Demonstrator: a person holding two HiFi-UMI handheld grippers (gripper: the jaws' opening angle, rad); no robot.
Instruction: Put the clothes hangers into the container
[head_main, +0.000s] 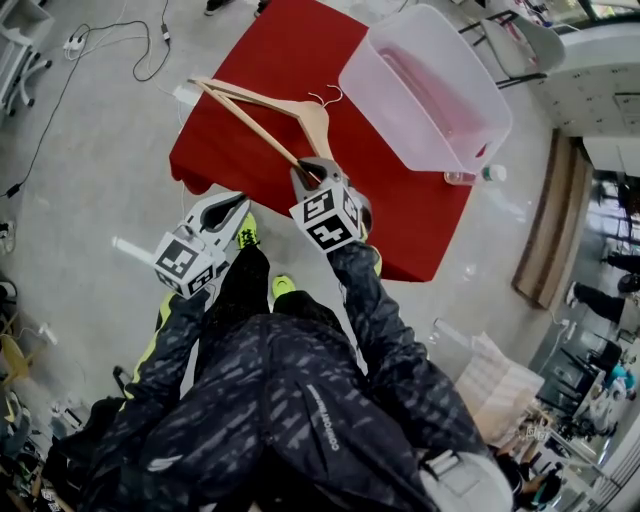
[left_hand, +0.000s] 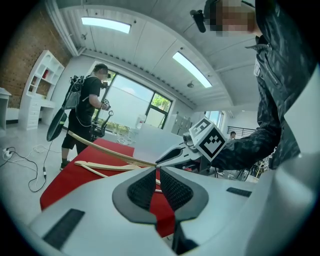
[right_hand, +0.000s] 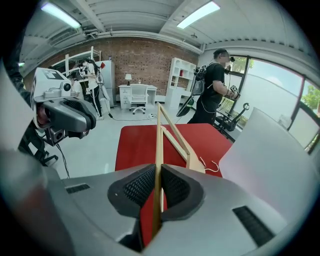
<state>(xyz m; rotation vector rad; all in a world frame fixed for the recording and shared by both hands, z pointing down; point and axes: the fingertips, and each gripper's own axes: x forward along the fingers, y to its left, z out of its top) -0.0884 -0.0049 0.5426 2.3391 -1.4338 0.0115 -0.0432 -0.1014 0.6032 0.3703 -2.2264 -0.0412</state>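
Note:
Wooden clothes hangers (head_main: 268, 108) are at the far left of the red table (head_main: 420, 215). My right gripper (head_main: 312, 175) is shut on the thin bottom bar of one hanger (right_hand: 159, 145), which rises tilted off the cloth; its hook (right_hand: 212, 167) points toward the container. A second hanger (left_hand: 102, 166) lies flat under it. The translucent container (head_main: 470, 100) stands at the table's far right, open side up. My left gripper (head_main: 232, 207) hangs shut and empty off the table's near edge; seen in the left gripper view (left_hand: 156, 189), its pads meet with nothing between them.
A water bottle (head_main: 478, 175) lies on the table by the container's near corner. Cables (head_main: 110, 50) trail on the floor beyond the table's left side. Another person with grippers (right_hand: 214, 87) stands past the table's far end. A chair (head_main: 515, 45) is behind the container.

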